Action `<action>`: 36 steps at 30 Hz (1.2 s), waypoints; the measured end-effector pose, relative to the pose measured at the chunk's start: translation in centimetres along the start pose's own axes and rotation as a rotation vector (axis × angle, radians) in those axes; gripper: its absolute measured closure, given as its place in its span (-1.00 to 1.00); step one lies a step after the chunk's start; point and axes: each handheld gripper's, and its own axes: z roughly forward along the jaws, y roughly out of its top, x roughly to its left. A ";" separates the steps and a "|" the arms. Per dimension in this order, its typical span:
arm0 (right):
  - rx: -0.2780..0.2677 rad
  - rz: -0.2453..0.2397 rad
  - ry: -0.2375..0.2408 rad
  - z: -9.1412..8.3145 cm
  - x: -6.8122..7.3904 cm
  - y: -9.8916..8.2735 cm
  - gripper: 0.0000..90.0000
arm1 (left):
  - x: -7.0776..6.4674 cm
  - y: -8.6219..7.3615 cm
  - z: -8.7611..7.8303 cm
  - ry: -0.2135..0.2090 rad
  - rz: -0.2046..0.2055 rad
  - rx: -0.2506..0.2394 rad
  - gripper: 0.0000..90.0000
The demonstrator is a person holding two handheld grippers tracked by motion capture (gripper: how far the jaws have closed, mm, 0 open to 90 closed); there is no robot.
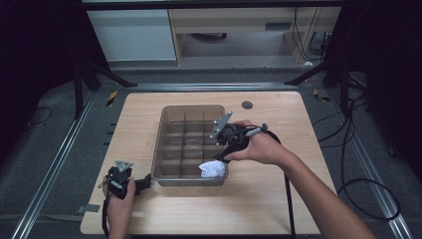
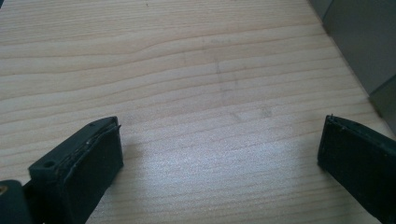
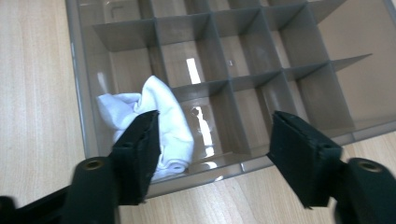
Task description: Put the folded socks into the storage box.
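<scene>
A grey divided organiser bin [image 1: 160,133] stands mid-table, its grid of compartments [image 3: 243,70] seen from above. A crumpled white cloth [image 1: 212,169] [image 3: 159,116] lies in the near right corner compartment. My right gripper [image 1: 224,157] [image 3: 215,144] hovers over the bin's right side, jaws open, the cloth just beyond one jaw and not held. At the near left my left gripper [image 1: 144,183] [image 2: 219,154] rests low over bare wood, open with nothing between its jaws, its tips pointing at the bin's near left corner [image 2: 369,46].
The wooden table [image 1: 278,199] has bare room in front of and to the right of the bin. A small dark round grommet [image 1: 247,105] sits near the far edge. Black cables [image 1: 287,199] trail from the grippers.
</scene>
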 end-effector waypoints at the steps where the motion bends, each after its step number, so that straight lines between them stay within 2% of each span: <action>1: -0.002 0.005 -0.001 0.0 0.0 0.0 -0.37 | 0.0 0.0 0.0 0.000 0.000 0.000 -1.00; 14: -0.026 0.049 -0.047 -0.6 -0.8 -0.5 -0.72 | 0.0 0.0 0.0 0.000 0.000 0.000 -1.00; 18: -0.039 0.082 -0.074 -0.8 -1.2 -1.0 -0.82 | 0.0 0.0 0.0 0.000 0.000 0.000 -1.00; 21: -0.047 0.099 -0.087 -0.9 -1.4 -1.2 -0.84 | 0.0 0.0 0.0 0.000 0.000 0.000 -1.00; 23: -0.077 0.131 -0.101 -1.1 -1.8 -1.5 -0.85 | 0.0 0.0 0.0 0.000 0.000 0.000 -1.00; 25: -0.079 0.138 -0.101 -1.2 -1.8 -1.6 -0.85 | 0.0 0.0 0.0 0.000 0.000 0.000 -1.00; 28: -0.090 0.167 -0.139 -1.6 -2.2 -2.0 -0.86 | 0.0 0.0 0.0 0.000 0.000 0.000 -1.00; 34: -0.104 0.202 -0.170 -1.9 -2.6 -2.5 -0.86 | 0.0 0.0 0.0 0.000 0.000 0.000 -1.00; 35: -0.119 0.231 -0.179 -1.9 -2.8 -2.8 -0.86 | 0.0 0.0 0.0 0.000 0.000 0.000 -1.00; 36: -0.123 0.238 -0.183 -2.0 -2.9 -2.9 -0.86 | 0.0 0.0 0.0 0.000 0.000 0.000 -1.00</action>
